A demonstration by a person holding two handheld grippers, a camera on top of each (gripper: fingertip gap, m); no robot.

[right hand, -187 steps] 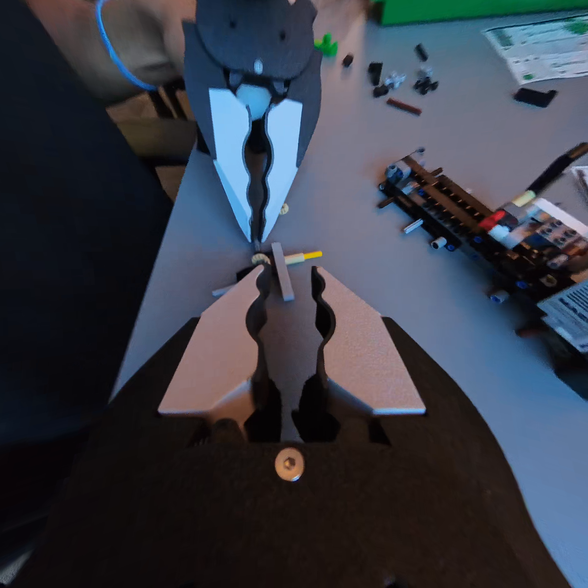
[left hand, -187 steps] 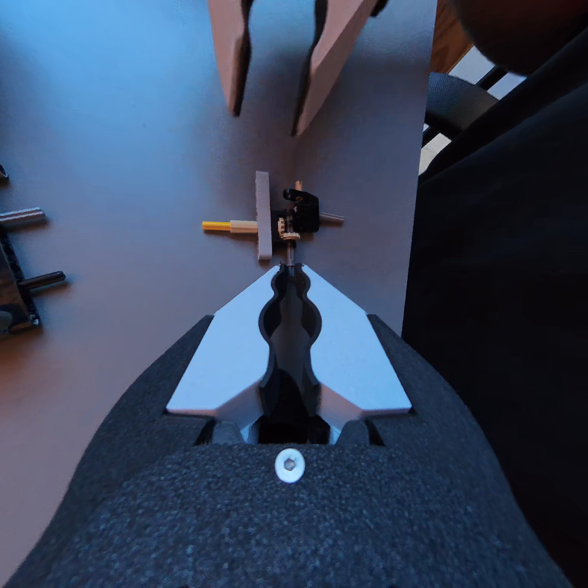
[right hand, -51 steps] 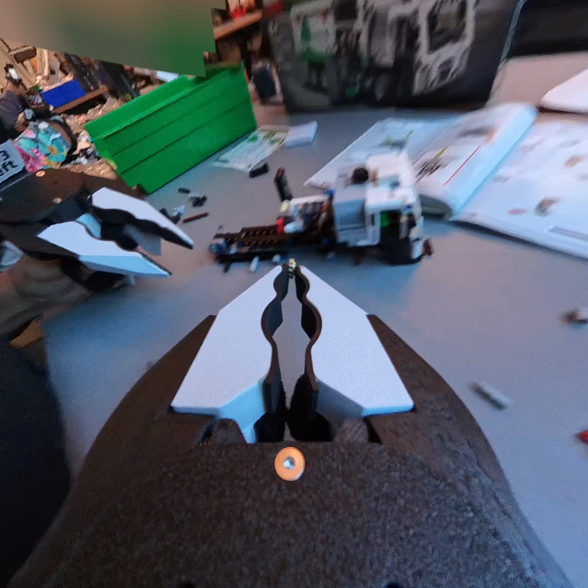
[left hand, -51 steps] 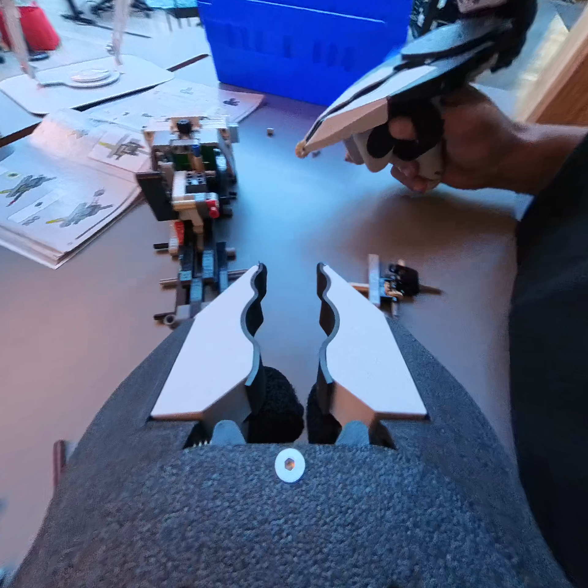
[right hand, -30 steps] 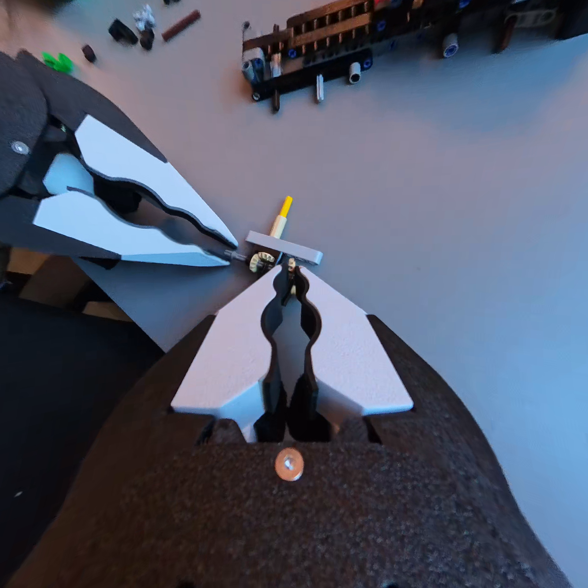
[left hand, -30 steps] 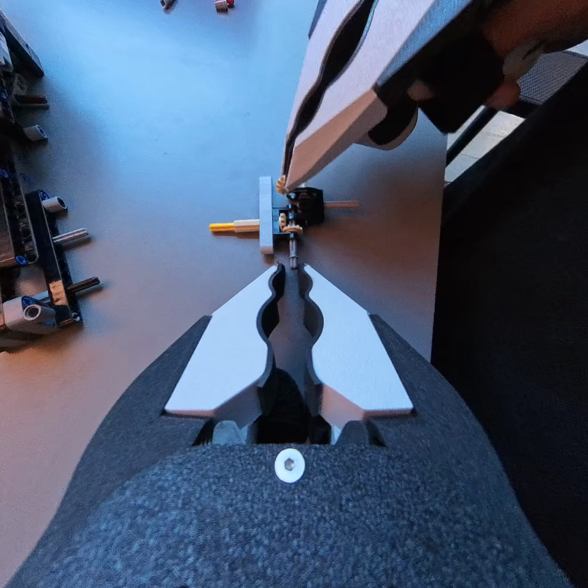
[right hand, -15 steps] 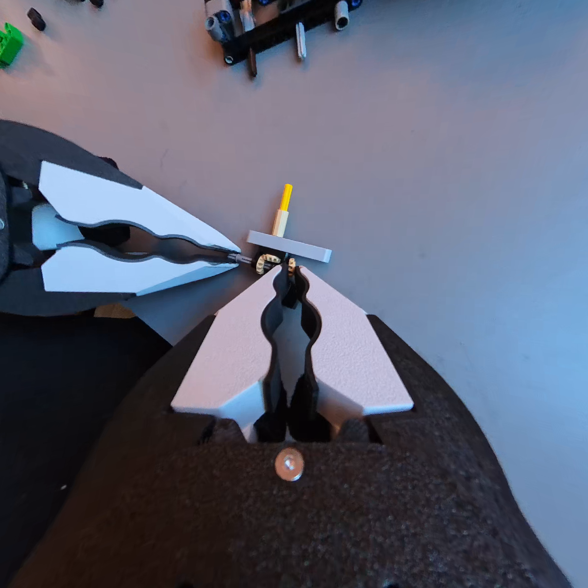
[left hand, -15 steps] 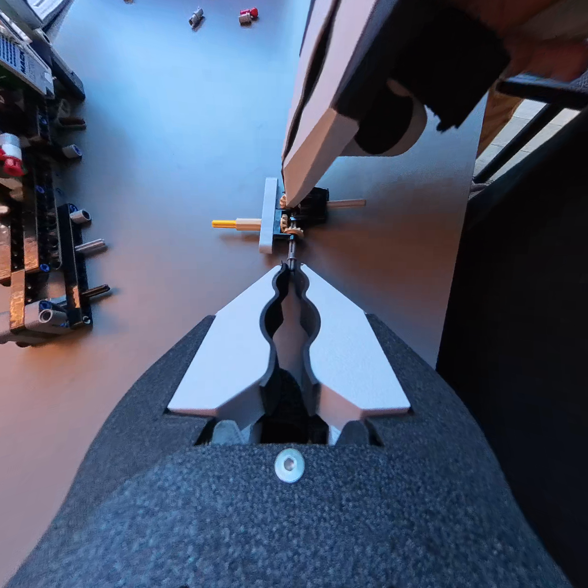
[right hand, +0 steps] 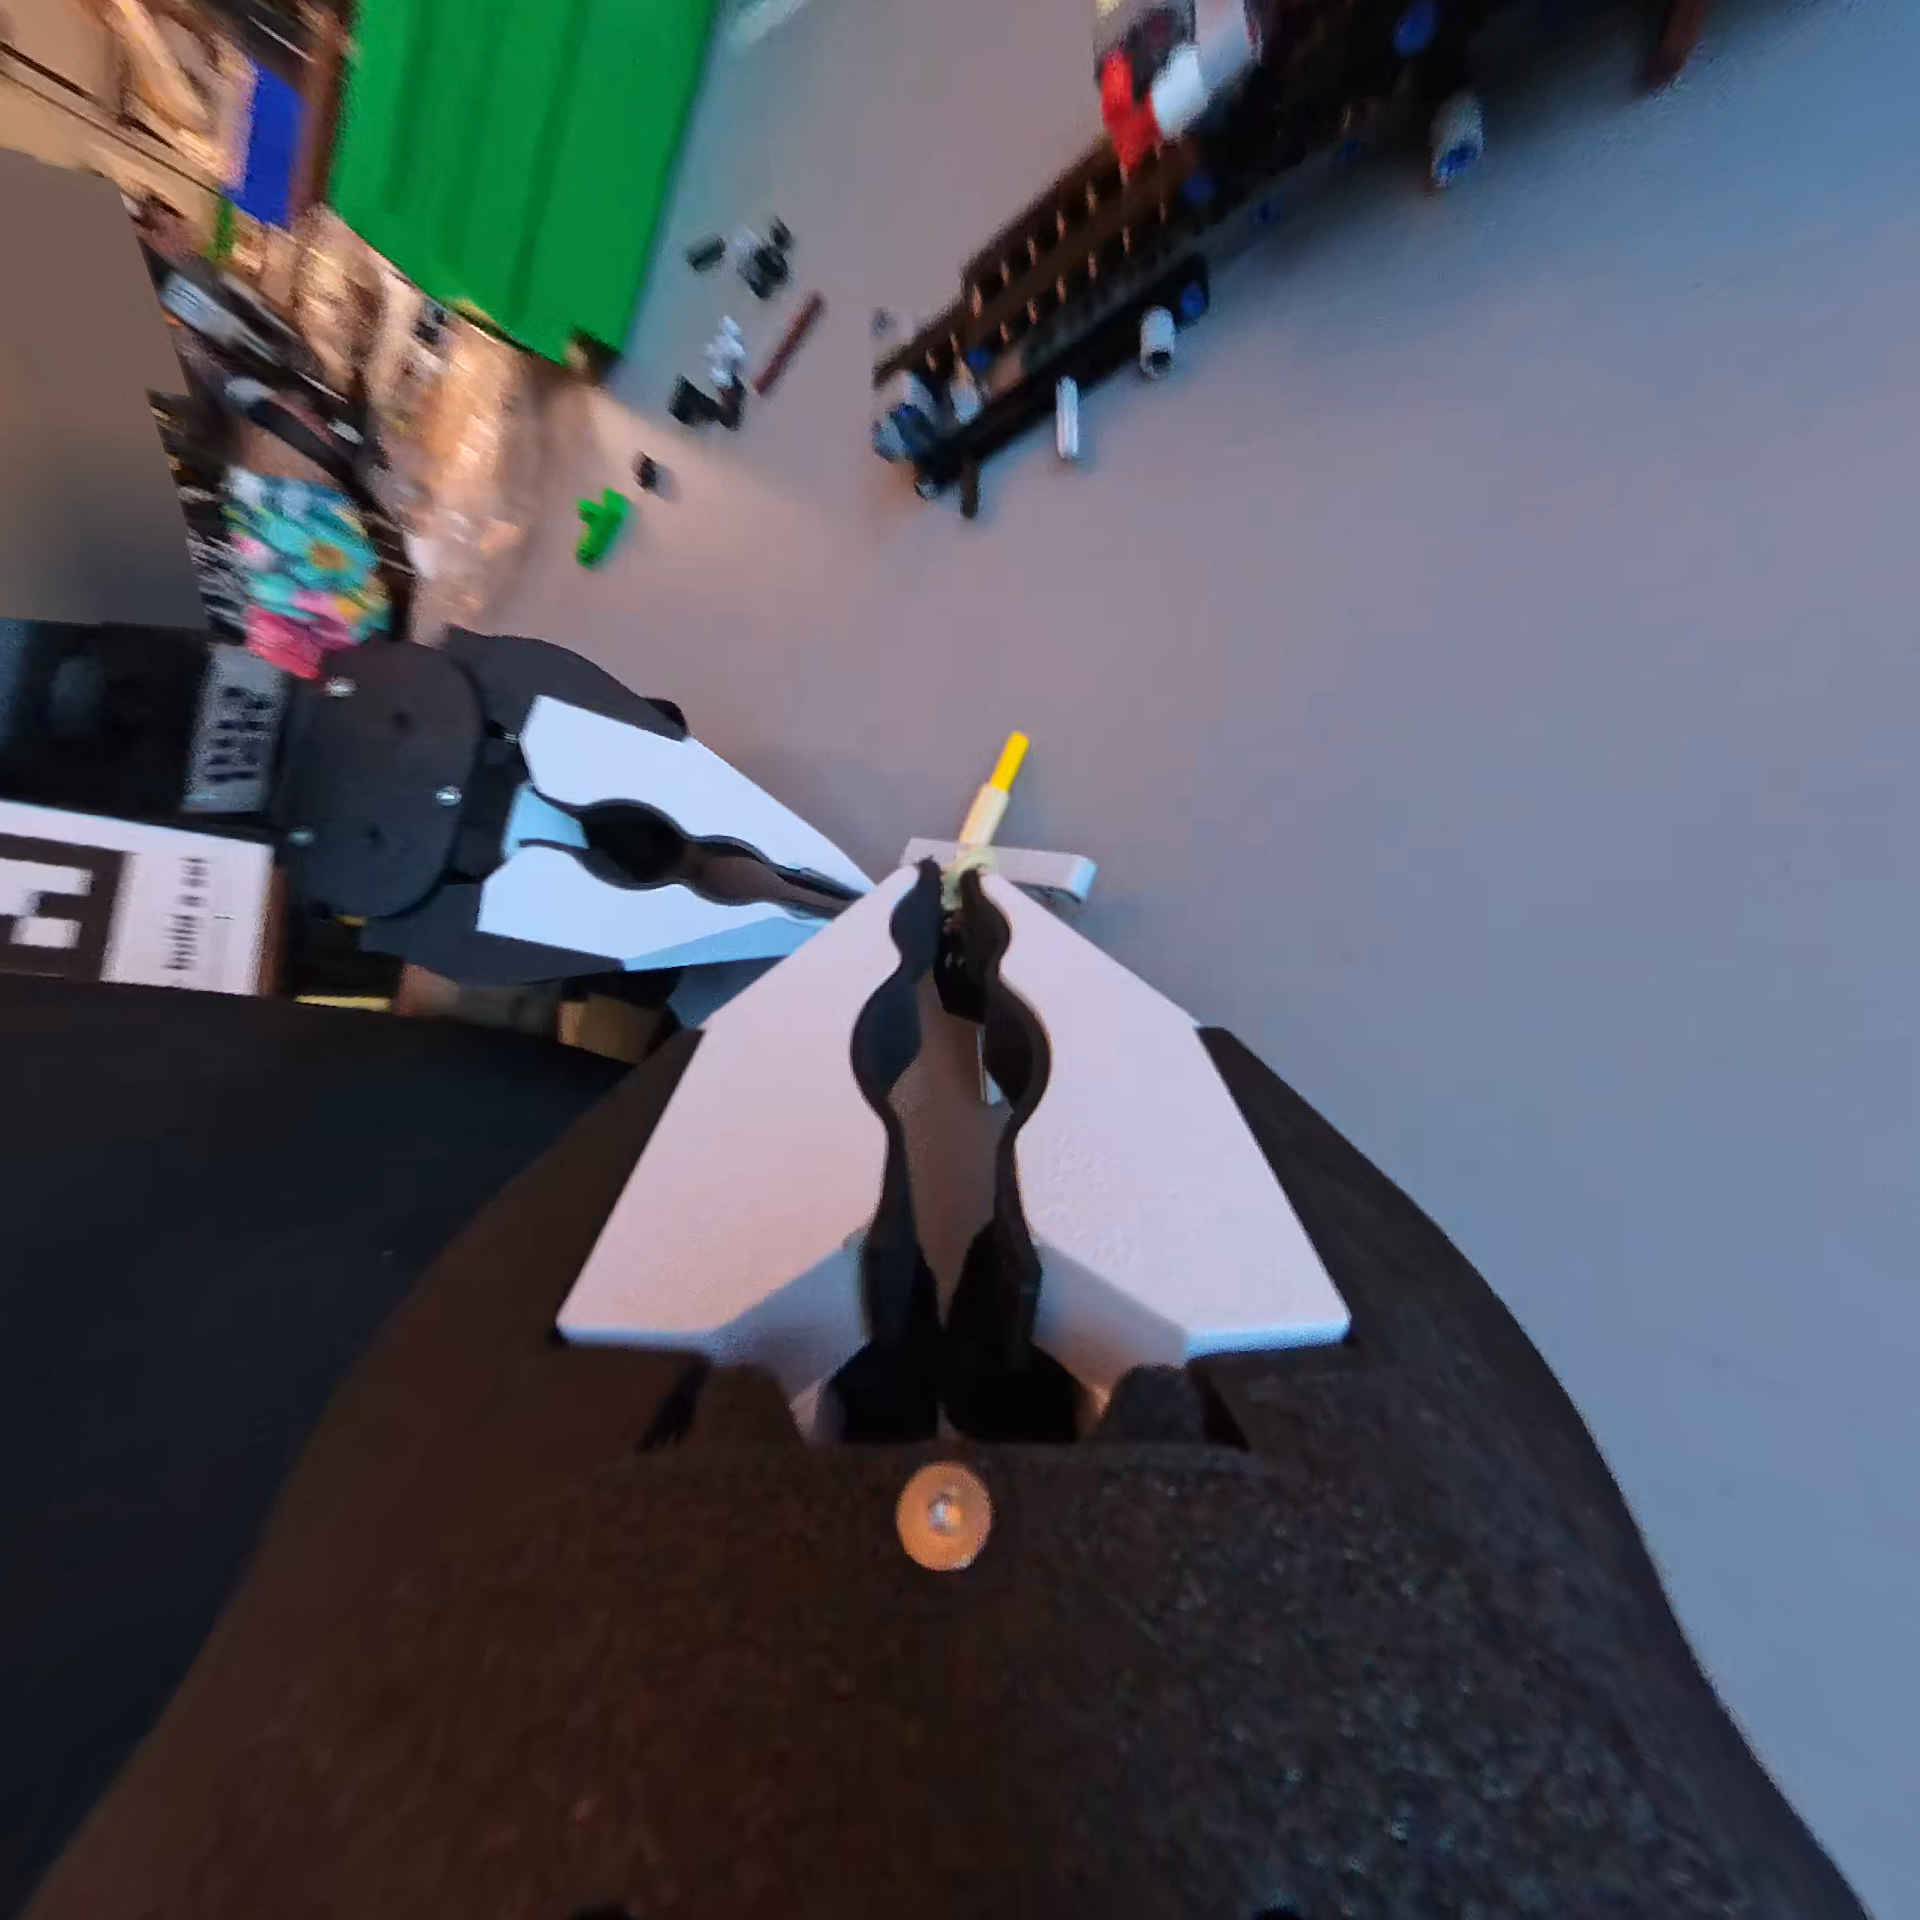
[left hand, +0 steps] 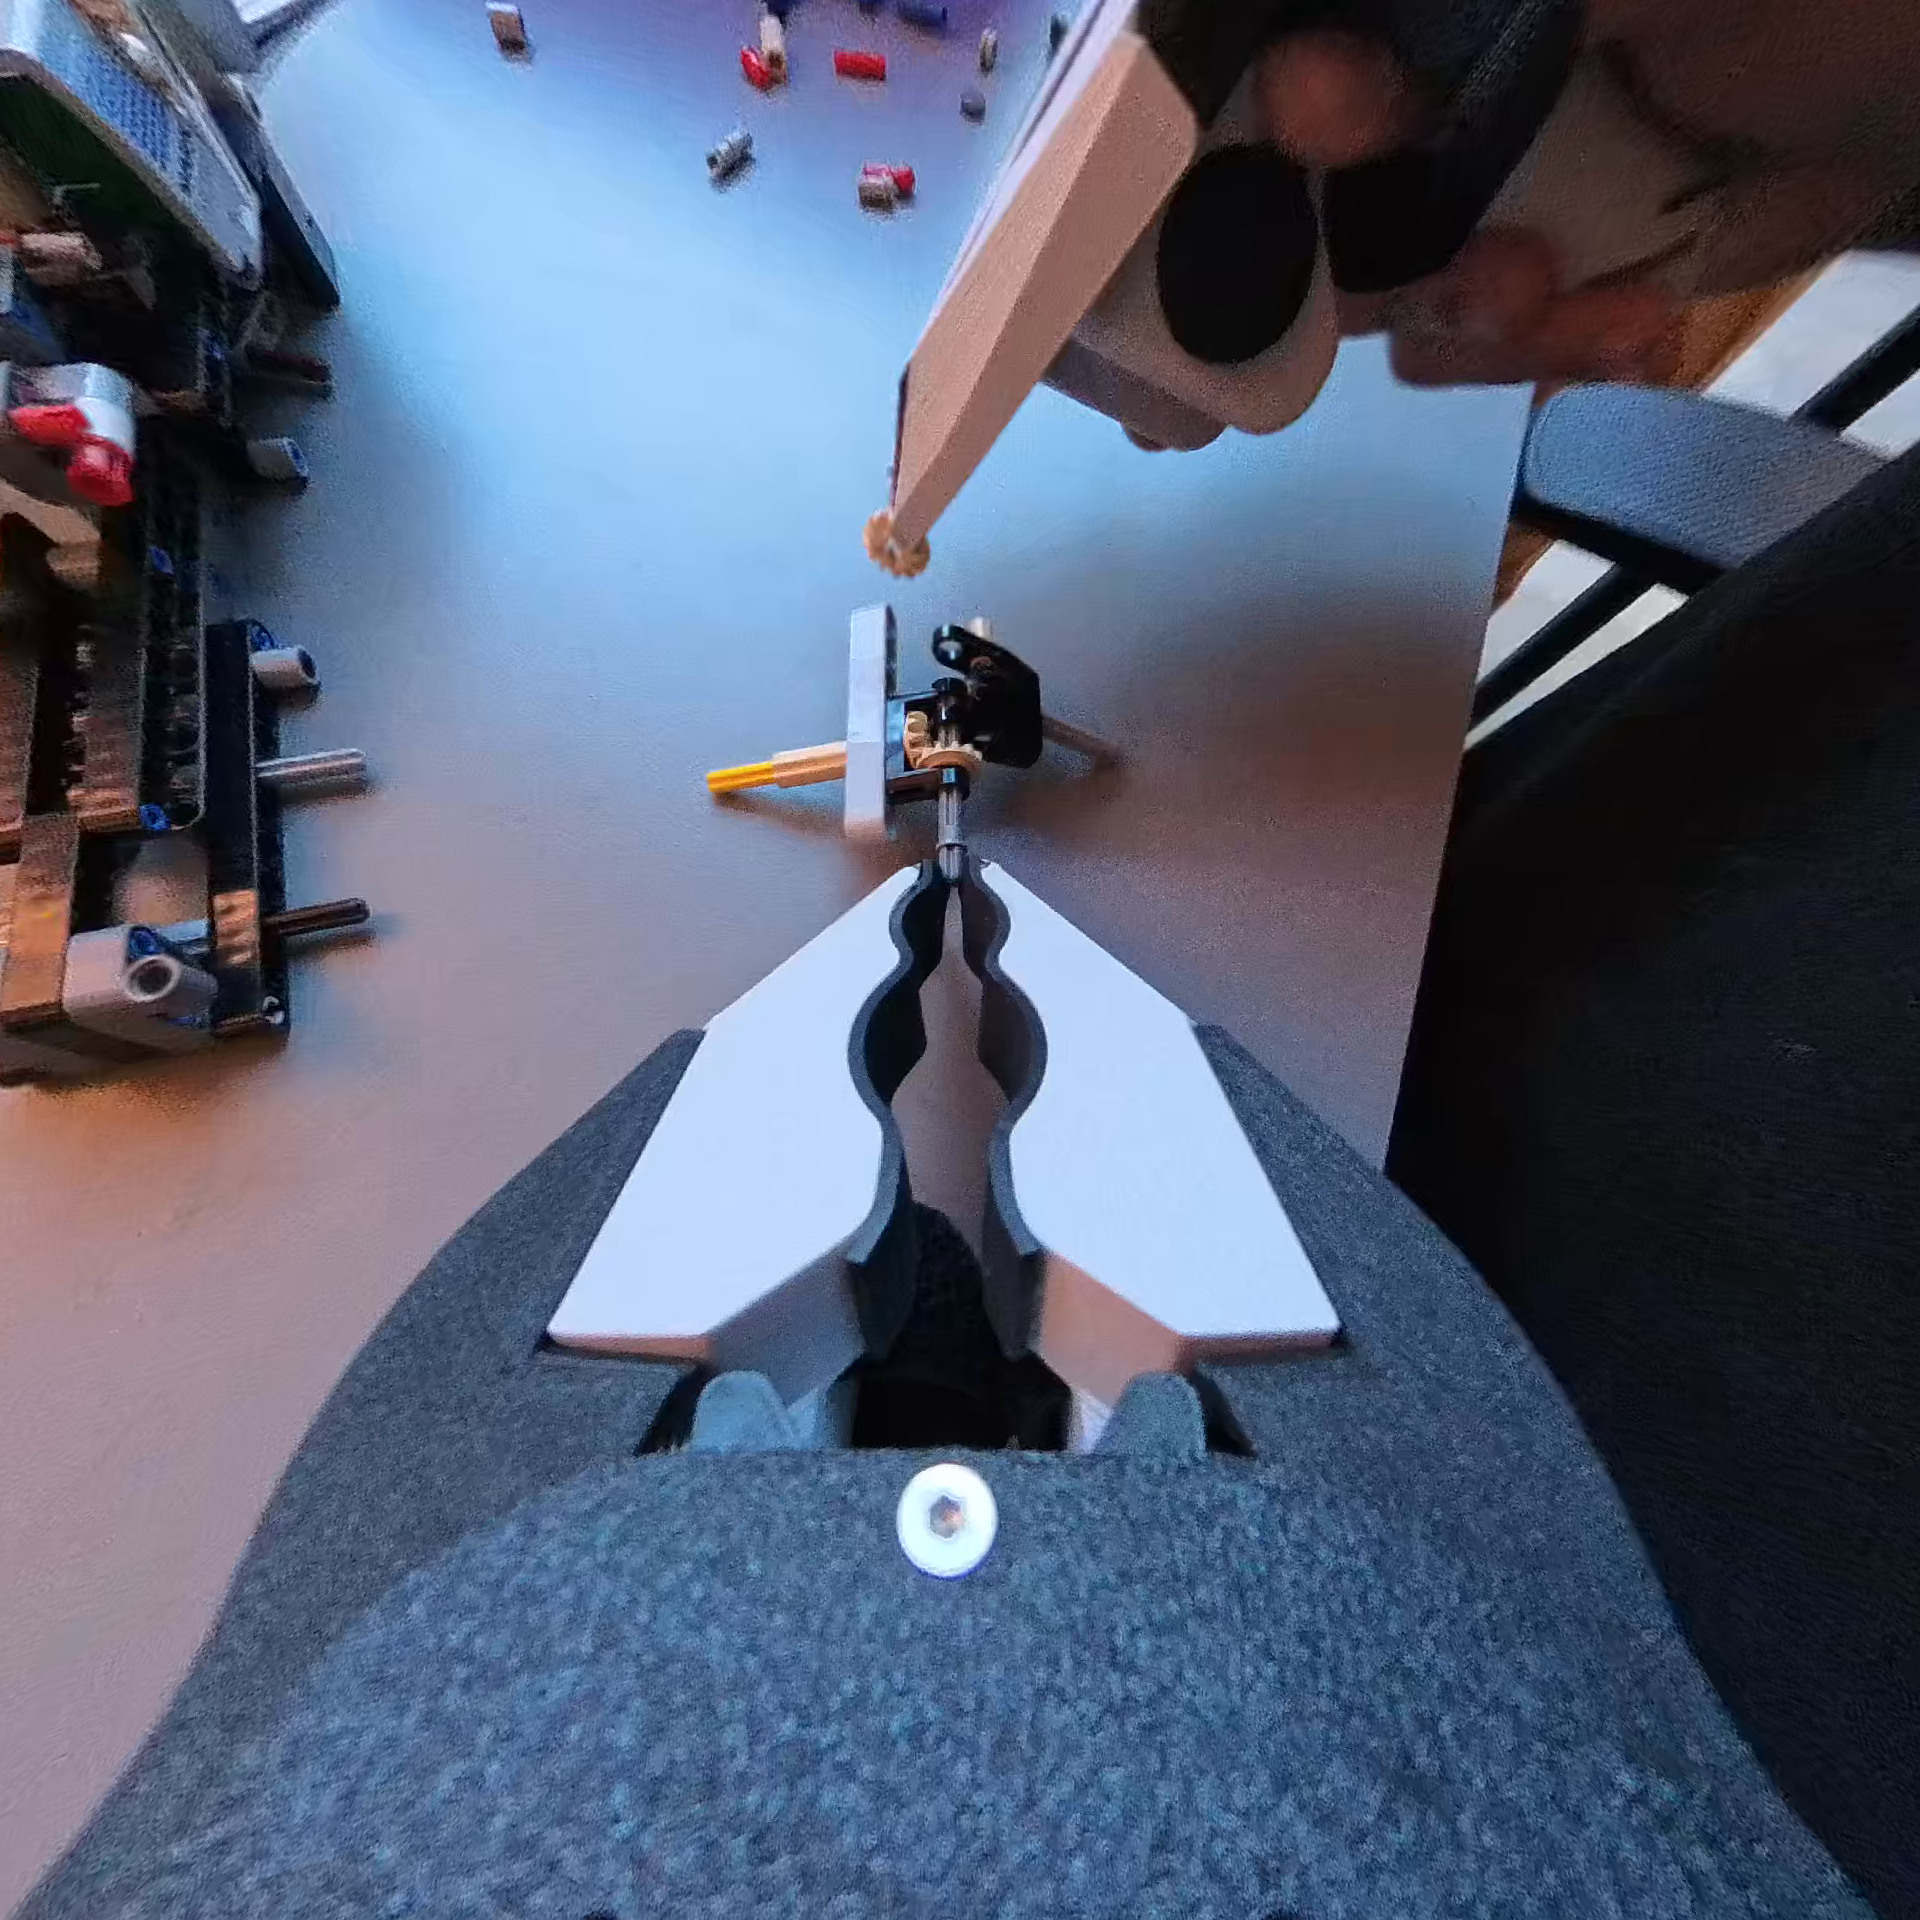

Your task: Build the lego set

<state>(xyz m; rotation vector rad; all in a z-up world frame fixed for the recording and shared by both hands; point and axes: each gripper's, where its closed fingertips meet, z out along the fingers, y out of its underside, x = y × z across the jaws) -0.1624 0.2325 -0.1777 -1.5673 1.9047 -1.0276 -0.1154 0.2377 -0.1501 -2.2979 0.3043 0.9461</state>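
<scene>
A small lego sub-assembly (left hand: 914,727) lies near the table's right edge: a grey beam, a black connector, tan gears and a yellow-tipped axle. My left gripper (left hand: 948,871) is shut on the thin grey axle (left hand: 948,821) that sticks out of it. My right gripper (left hand: 904,540) hangs a little above the assembly, shut on a small tan gear (left hand: 896,542). In the right wrist view my right gripper (right hand: 945,883) pinches the tan gear (right hand: 950,881) in front of the grey beam (right hand: 1039,864), with the left gripper (right hand: 821,888) at its left.
The large dark truck chassis (left hand: 135,790) lies at the left, with axles sticking out; it also shows in the right wrist view (right hand: 1091,301). Loose small parts (left hand: 873,177) lie farther off. A green bin (right hand: 509,156) stands at the back. The table edge (left hand: 1455,727) and a chair are to the right. The grippers' ends are close to 6 centimeters from one another.
My right gripper has lifted away from the sub-assembly with the tan gear still in its tips. My left gripper stays shut on the grey axle.
</scene>
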